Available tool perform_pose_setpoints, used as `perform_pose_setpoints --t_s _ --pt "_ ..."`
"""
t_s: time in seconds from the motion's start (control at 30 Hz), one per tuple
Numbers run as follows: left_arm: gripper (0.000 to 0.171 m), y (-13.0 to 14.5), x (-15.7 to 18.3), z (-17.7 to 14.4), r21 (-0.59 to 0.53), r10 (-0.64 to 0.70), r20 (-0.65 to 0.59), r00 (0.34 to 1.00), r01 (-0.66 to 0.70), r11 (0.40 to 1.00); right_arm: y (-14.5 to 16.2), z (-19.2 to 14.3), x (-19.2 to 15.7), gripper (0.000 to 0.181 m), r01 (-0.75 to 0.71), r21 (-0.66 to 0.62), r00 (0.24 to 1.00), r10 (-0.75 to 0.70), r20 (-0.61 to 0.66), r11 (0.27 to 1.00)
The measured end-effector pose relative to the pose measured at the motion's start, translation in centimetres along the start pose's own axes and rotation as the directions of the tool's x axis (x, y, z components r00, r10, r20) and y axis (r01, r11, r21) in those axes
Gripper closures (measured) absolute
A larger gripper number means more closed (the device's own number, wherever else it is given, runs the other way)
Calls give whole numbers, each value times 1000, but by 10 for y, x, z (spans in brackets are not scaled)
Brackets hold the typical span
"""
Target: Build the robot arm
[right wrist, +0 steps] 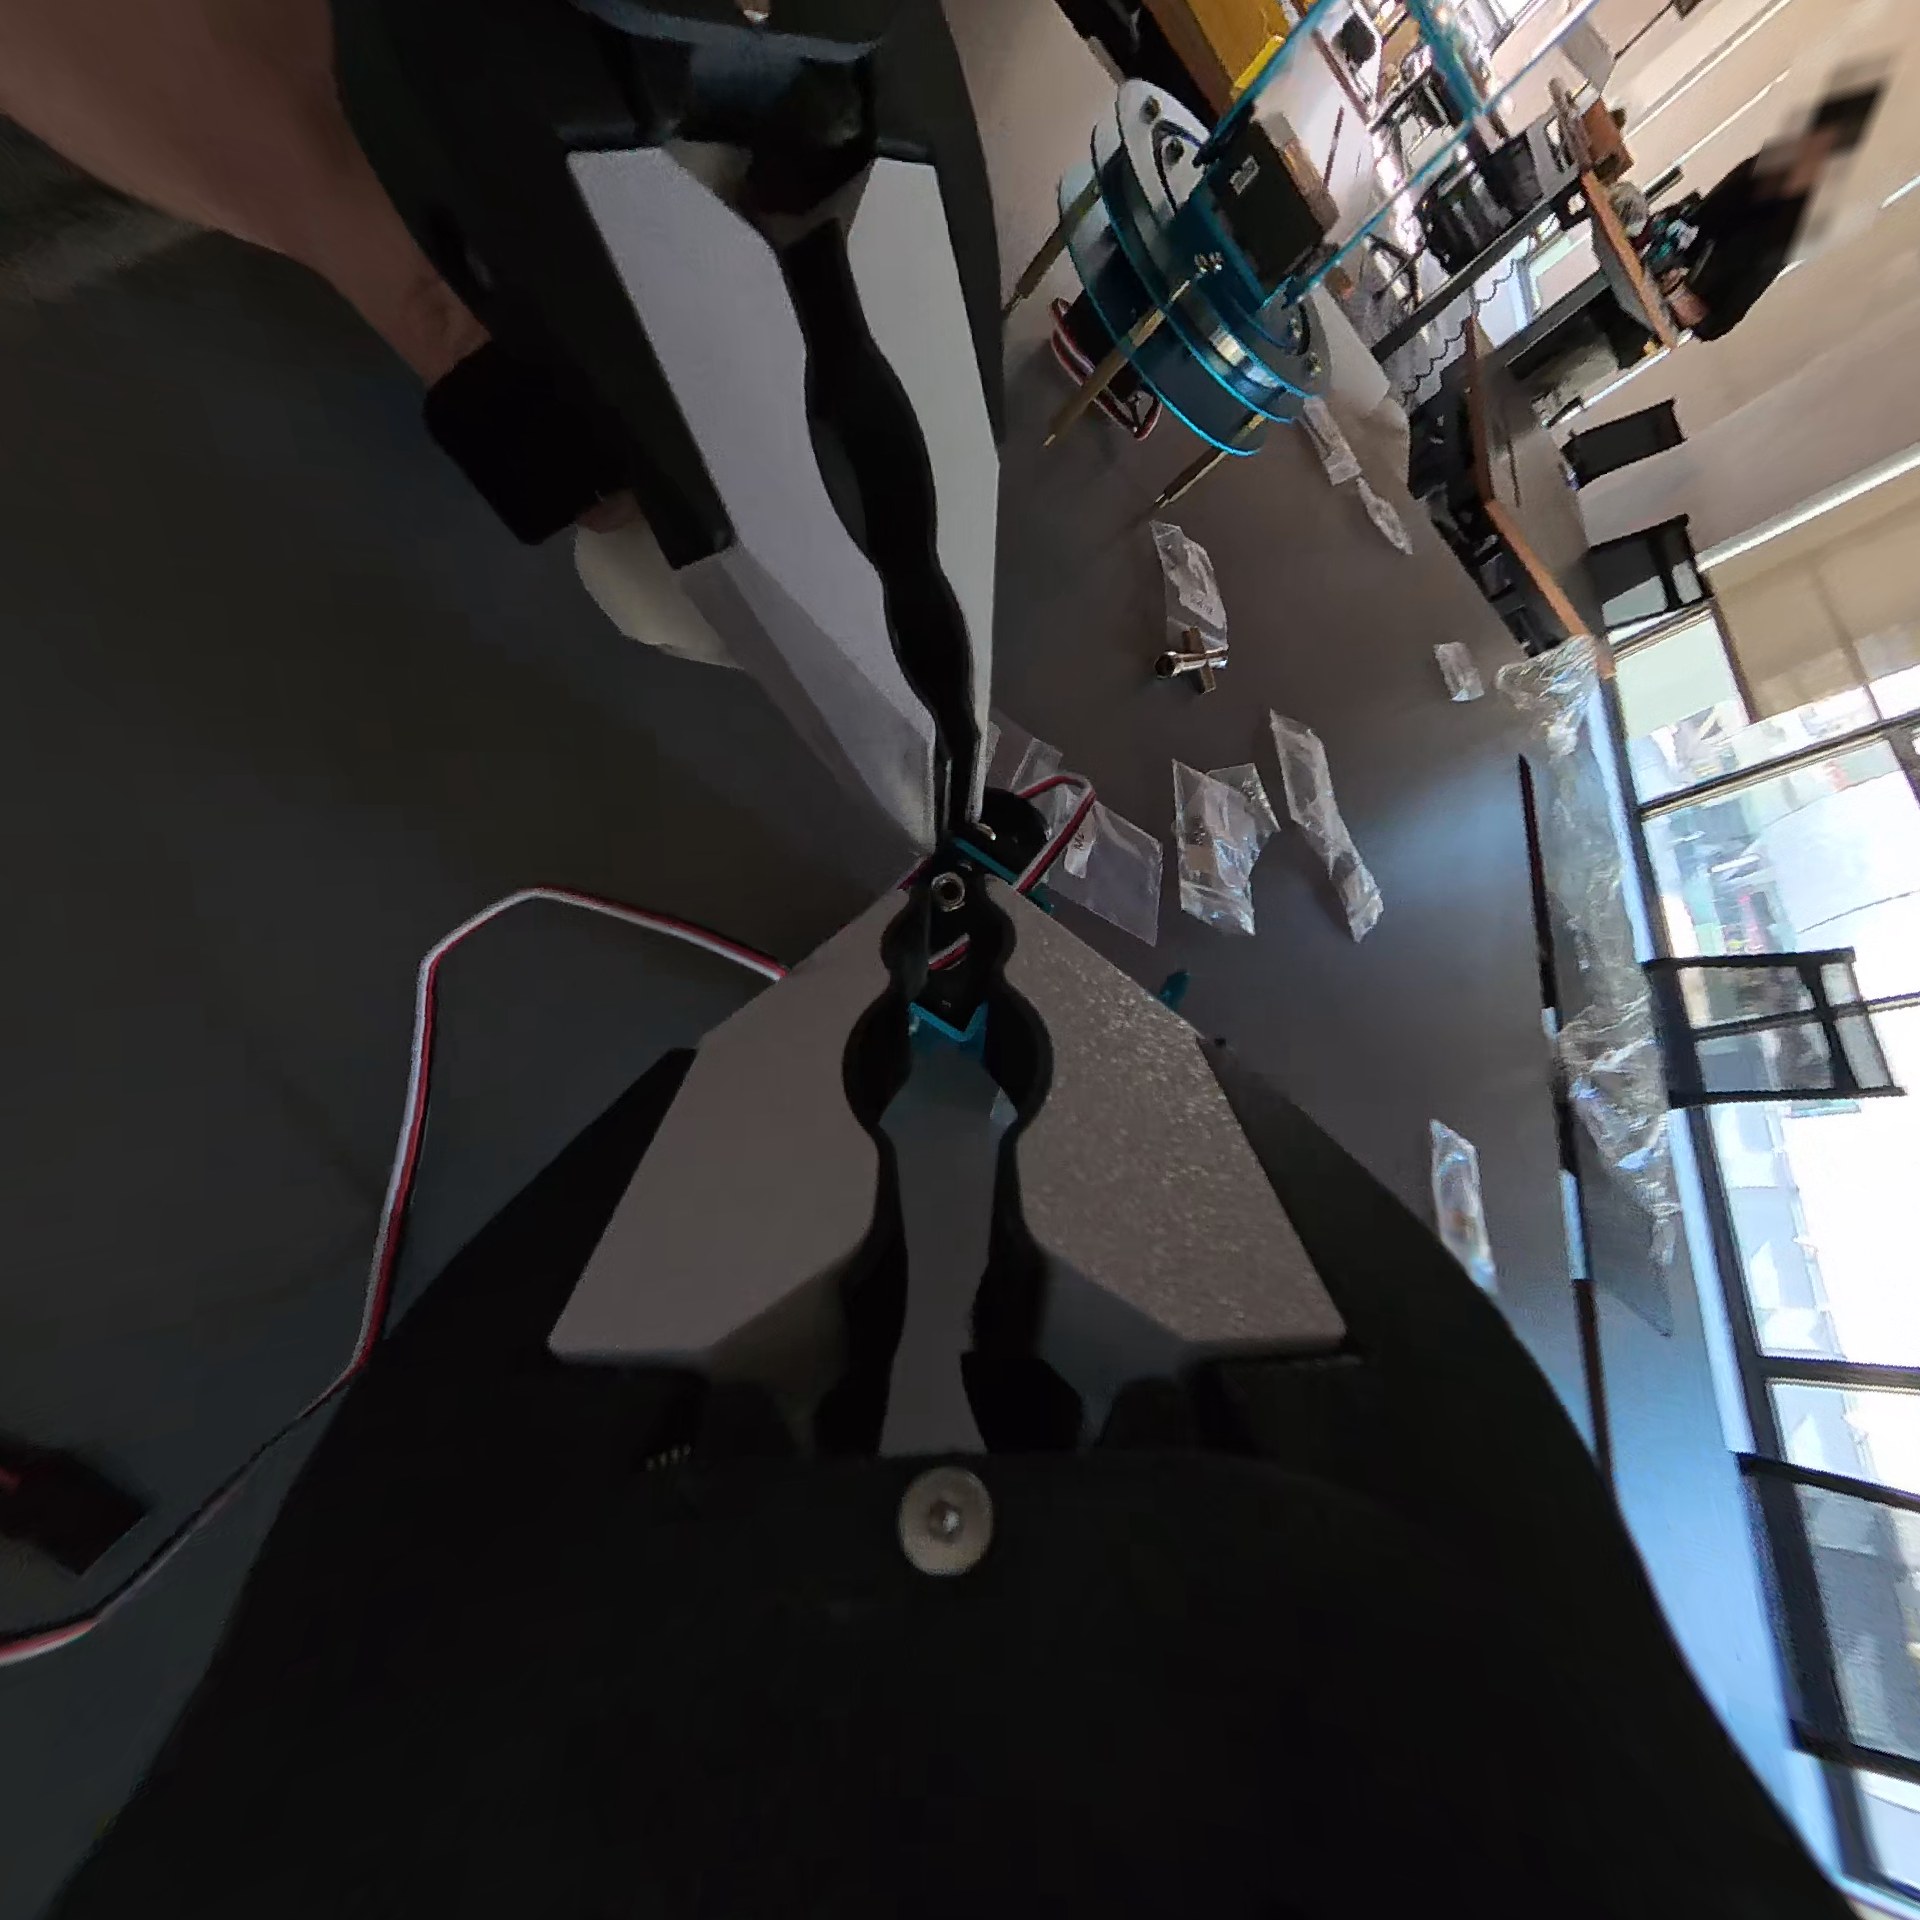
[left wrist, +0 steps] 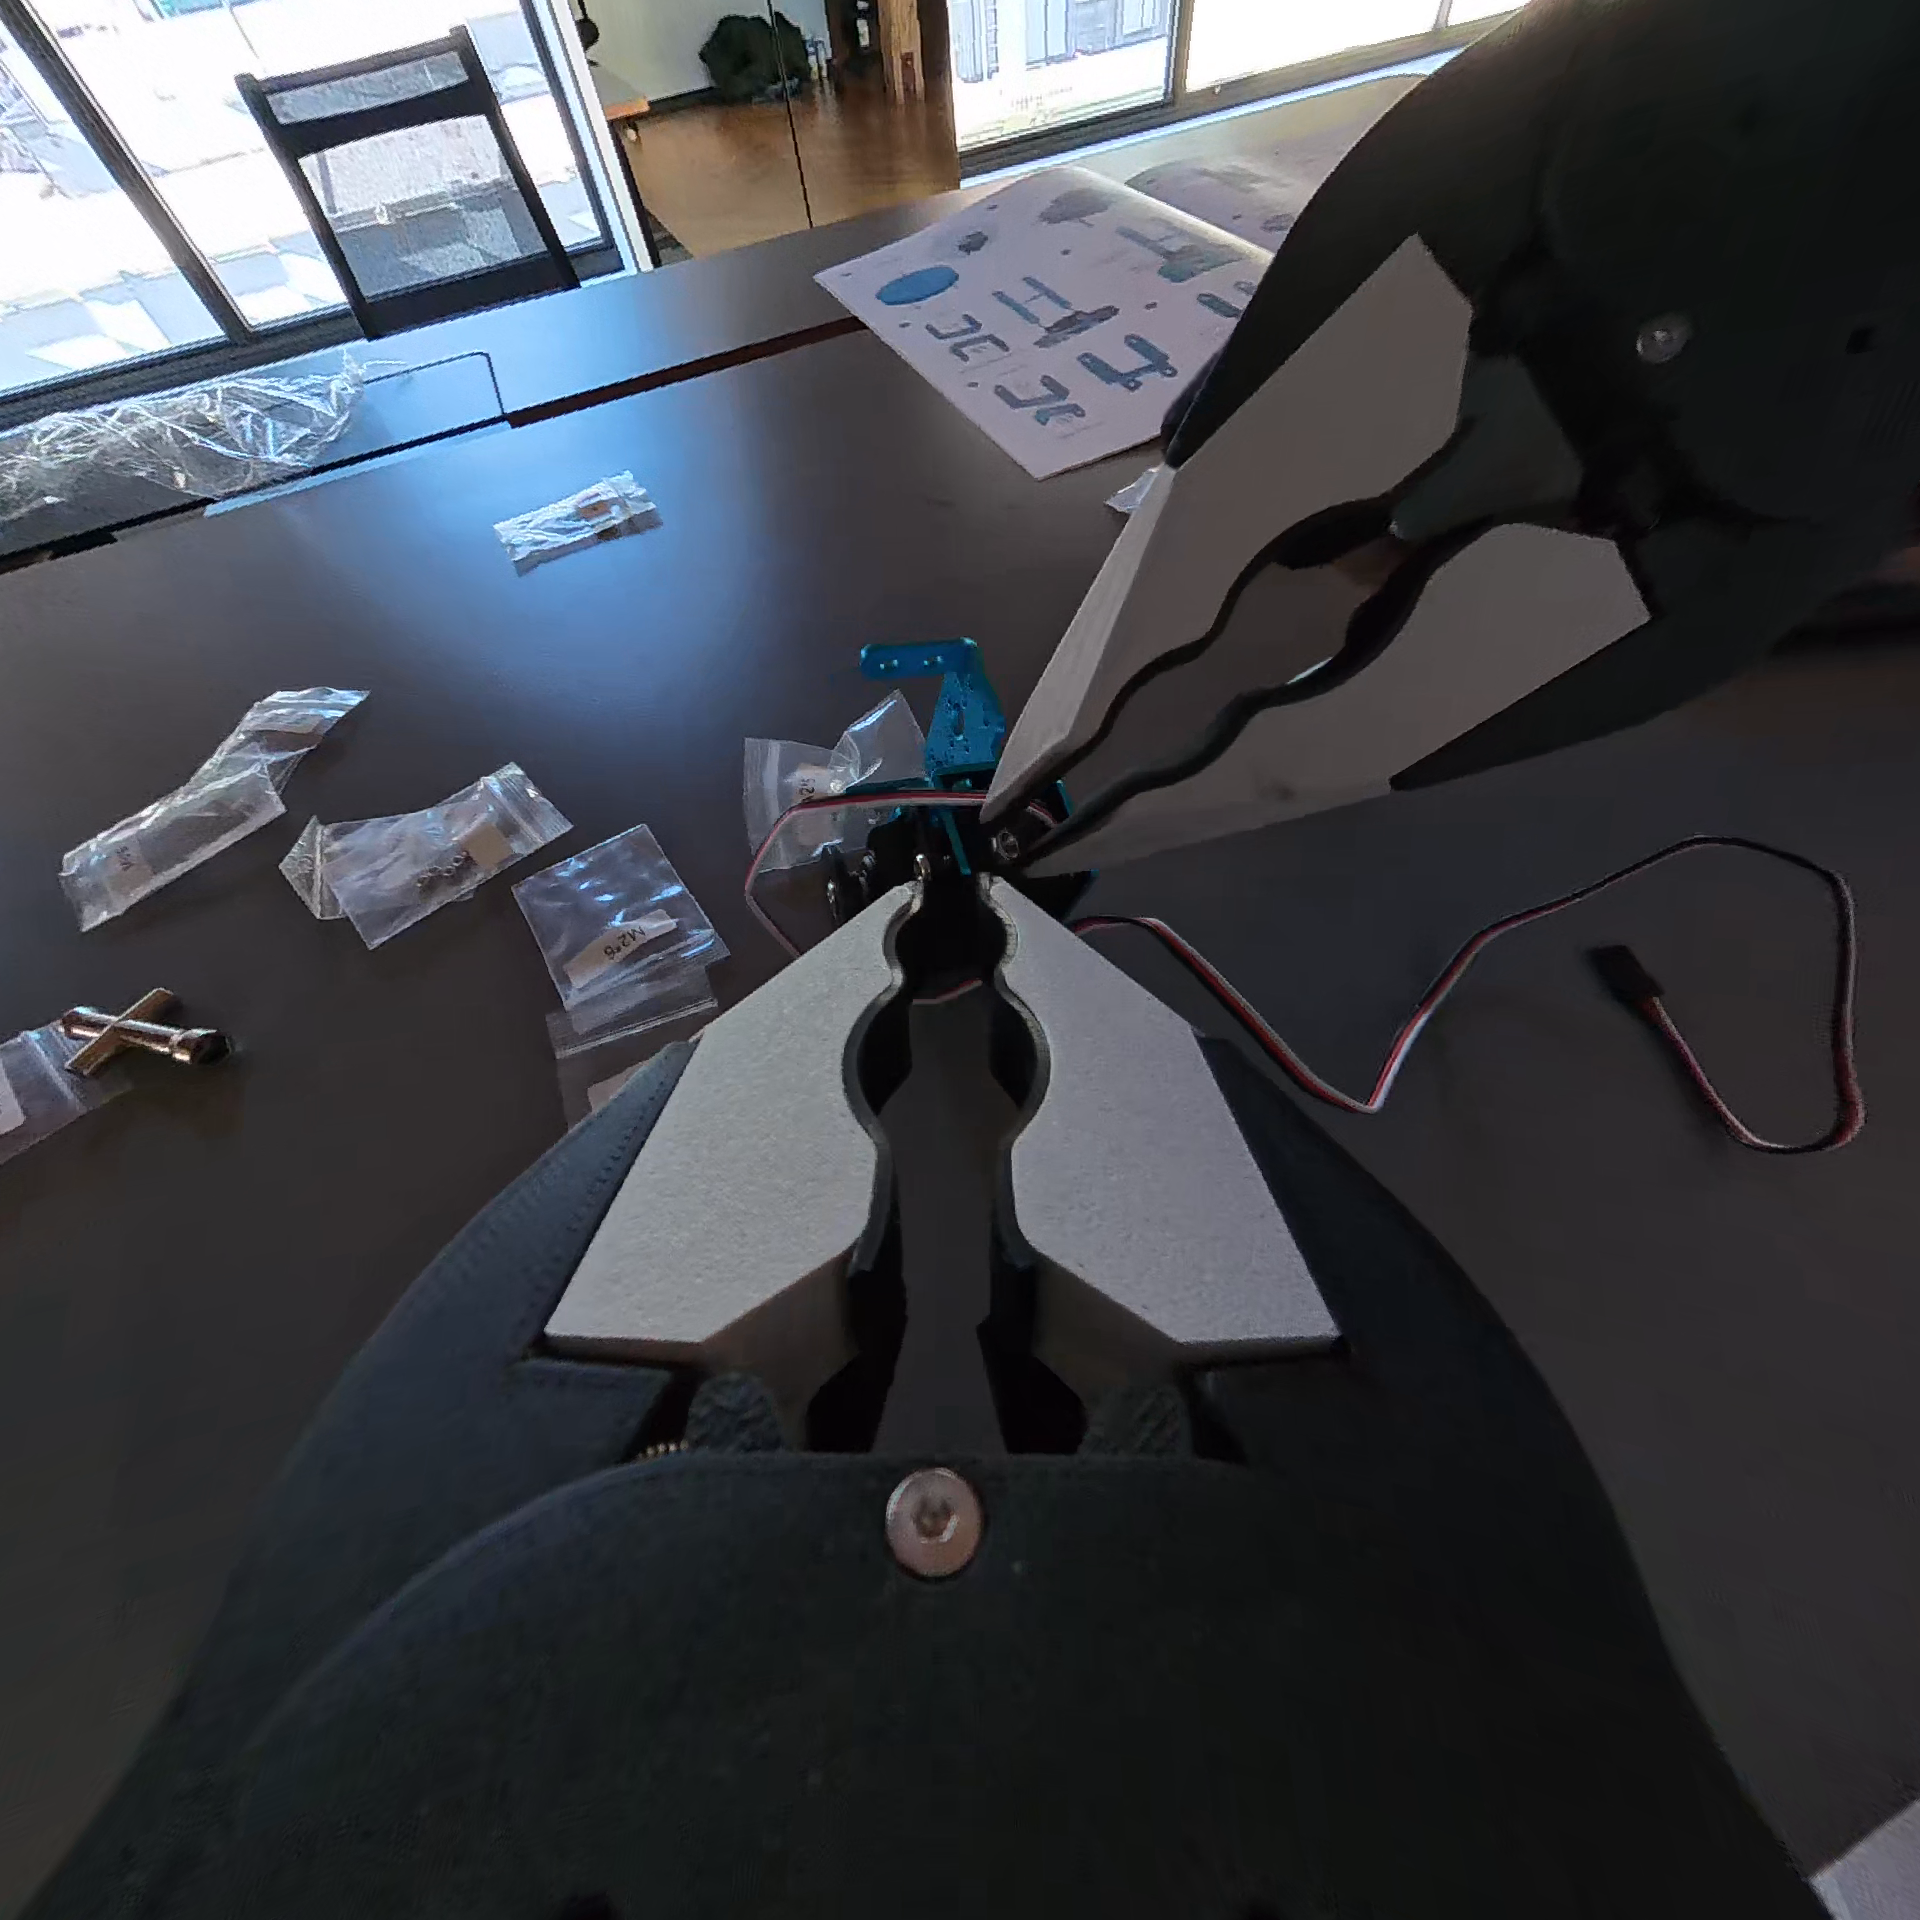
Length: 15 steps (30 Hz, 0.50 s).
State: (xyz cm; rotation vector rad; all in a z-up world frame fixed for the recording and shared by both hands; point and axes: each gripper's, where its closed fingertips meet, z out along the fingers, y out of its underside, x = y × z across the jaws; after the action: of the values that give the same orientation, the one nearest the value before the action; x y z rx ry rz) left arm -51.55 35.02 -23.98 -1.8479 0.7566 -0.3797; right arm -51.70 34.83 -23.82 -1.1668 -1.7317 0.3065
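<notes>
Both tongs clamp one blue servo bracket [left wrist: 961, 727] — left gripper [left wrist: 951, 894] from near, right gripper [left wrist: 1013, 831] from the right. Its striped cable [left wrist: 1558, 956] trails rightward; parts bags [left wrist: 436, 847] and a cross wrench [left wrist: 140, 1029] lie left, an instruction sheet [left wrist: 1049, 312] beyond.

Left claw [left wrist: 951, 894] and right claw [left wrist: 1013, 831] meet tip to tip, both nearly closed, the right angled in from above.
</notes>
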Motion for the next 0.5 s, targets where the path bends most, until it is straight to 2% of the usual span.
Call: perform_pose_setpoints --t_s 0.1,0.2,0.3,0.4,0.5 --pt "165 3 -2 2 -19 -7 -1 1000 7 1000 1 1 1 175 -93 17 996 93 13 996" --pt "165 3 -5 -6 -17 -63 11 998 63 998 -7 -4 3 175 -110 65 994 110 -7 992" --pt "161 -10 14 -17 51 -257 -163 953 268 962 -18 -14 1 175 -102 130 994 106 -28 986" --pt "157 -28 32 -33 92 -391 -416 821 466 880 -39 -30 -4 175 -98 256 994 109 -28 962" --pt "154 -51 40 -57 105 -443 -662 605 659 745 -64 -52 -7 175 -144 391 989 150 16 909"
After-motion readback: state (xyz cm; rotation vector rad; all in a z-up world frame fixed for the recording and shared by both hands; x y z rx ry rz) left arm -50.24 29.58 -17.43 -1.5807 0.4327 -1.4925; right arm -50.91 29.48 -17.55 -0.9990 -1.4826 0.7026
